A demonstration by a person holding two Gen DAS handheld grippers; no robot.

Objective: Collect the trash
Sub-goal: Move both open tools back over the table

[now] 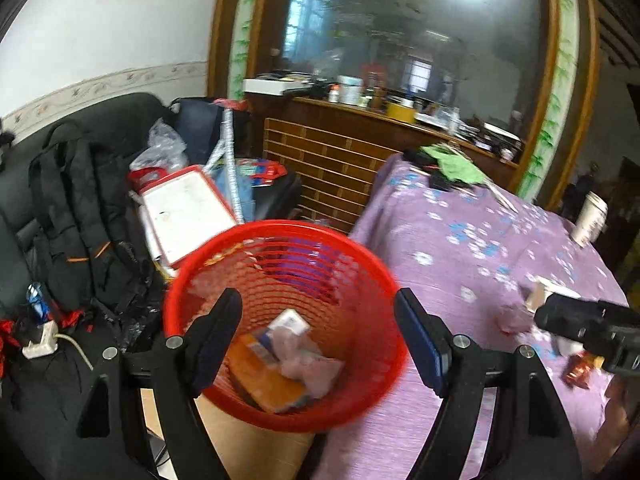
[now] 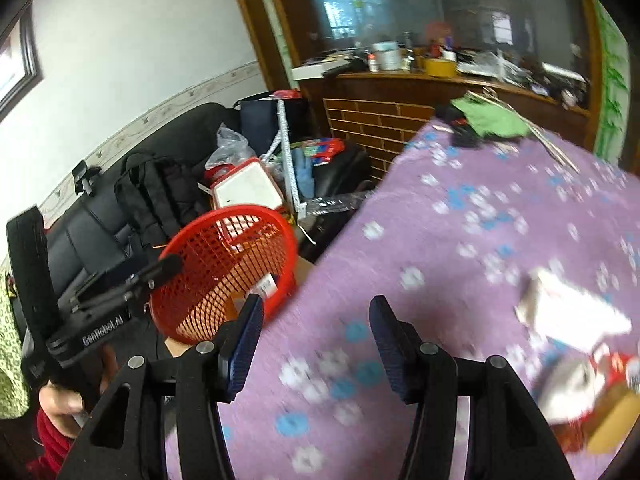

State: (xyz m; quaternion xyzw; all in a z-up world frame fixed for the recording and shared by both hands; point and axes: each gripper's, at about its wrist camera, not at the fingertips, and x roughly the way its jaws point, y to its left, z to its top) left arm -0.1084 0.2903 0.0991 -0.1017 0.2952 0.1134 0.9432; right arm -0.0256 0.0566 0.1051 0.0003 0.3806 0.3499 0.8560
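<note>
Both your left claw (image 1: 318,340) and right claw (image 2: 316,344) gape empty; that white cardboard box (image 2: 572,312) looks light and crushable, so pinch its short sides.

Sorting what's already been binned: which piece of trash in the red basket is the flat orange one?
The orange packet lying on the bottom of the red basket, under the crumpled pink wrapper and the small white box.
</note>
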